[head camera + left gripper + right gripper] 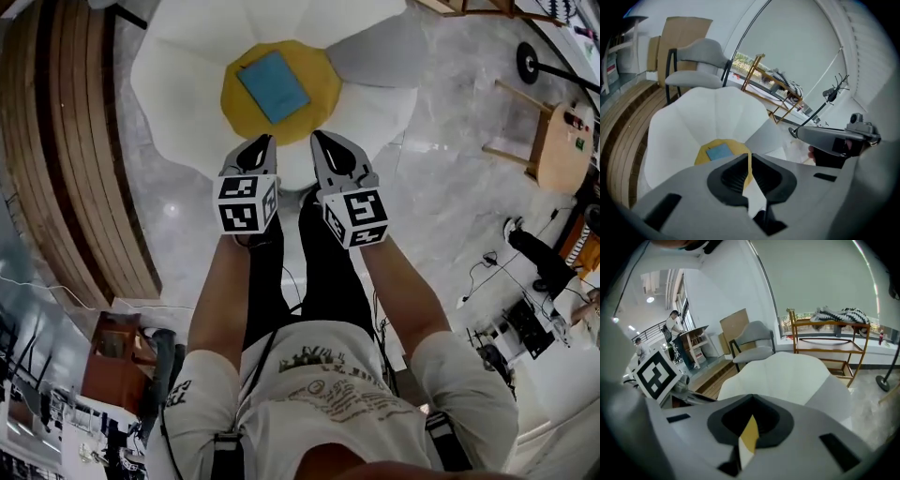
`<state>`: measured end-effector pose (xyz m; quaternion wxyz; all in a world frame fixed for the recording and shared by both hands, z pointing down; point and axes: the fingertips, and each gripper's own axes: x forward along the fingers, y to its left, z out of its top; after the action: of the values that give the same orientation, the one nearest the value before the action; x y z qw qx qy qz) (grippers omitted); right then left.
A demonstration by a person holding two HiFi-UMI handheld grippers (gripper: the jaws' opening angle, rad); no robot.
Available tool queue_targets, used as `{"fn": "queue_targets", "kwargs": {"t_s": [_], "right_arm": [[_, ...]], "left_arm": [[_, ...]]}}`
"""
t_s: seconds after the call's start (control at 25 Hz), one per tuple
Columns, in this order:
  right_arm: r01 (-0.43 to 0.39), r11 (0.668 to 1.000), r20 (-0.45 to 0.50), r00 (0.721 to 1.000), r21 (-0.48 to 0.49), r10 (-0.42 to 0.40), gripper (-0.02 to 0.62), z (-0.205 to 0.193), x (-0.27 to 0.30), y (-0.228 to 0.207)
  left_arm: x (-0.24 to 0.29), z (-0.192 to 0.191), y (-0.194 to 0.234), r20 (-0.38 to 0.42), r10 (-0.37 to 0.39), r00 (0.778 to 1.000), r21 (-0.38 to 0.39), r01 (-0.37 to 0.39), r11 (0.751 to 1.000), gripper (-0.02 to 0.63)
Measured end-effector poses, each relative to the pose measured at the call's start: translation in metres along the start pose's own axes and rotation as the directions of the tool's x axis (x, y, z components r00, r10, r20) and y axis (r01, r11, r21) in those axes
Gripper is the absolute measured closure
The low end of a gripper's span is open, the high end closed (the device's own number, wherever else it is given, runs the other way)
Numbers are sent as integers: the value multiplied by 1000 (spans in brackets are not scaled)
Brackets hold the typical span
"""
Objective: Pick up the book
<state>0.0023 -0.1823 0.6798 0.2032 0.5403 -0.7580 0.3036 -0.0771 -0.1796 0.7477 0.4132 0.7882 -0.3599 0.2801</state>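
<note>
A person wears a white short-sleeved T-shirt [328, 394] with dark lettering across the chest, and black trousers [309, 272]. A thin black cable [261, 367] crosses the shirt, and black straps [225, 457] sit at the waist. The left gripper [263, 142] and right gripper [320, 139] have pale grey shells, with black ribbed pads [733, 176] lining the fingers. Behind the fingers, each carries a white cube [247, 203] printed with black square markers.

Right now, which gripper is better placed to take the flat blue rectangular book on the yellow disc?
Left, probably. The left gripper points almost straight at the blue book, visible in its own view; the right gripper sits further aside, its view missing the book. Both jaws shut: open first.
</note>
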Motion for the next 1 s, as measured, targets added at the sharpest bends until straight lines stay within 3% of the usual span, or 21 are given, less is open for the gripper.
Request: {"fn": "queue_targets", "kwargs": {"t_s": [0.16,0.36,0.52,0.64,1.0], "right_arm": [[-7,1000,-65,998,-13,6,570,-51,37,-3],[8,1000,-131,991,-26,-12,569,-103,67,-8],[14,1000,-167,986,-16,-16,569,-131,86,-18],[16,1000,-186,982,-10,-17,569,-147,94,-25],[-14,1000,-218,976,-5,12,569,-177,98,-32]], "left_arm": [[39,-42,34,-27,-1,1000,-122,-2,993,591],[78,-76,64,-12,-28,1000,-263,24,964,590],[101,-96,88,-27,5,1000,-273,-12,962,582],[119,-109,96,-29,4,1000,-279,-12,960,474],[178,-137,122,-35,-37,999,-384,21,923,454]]}}
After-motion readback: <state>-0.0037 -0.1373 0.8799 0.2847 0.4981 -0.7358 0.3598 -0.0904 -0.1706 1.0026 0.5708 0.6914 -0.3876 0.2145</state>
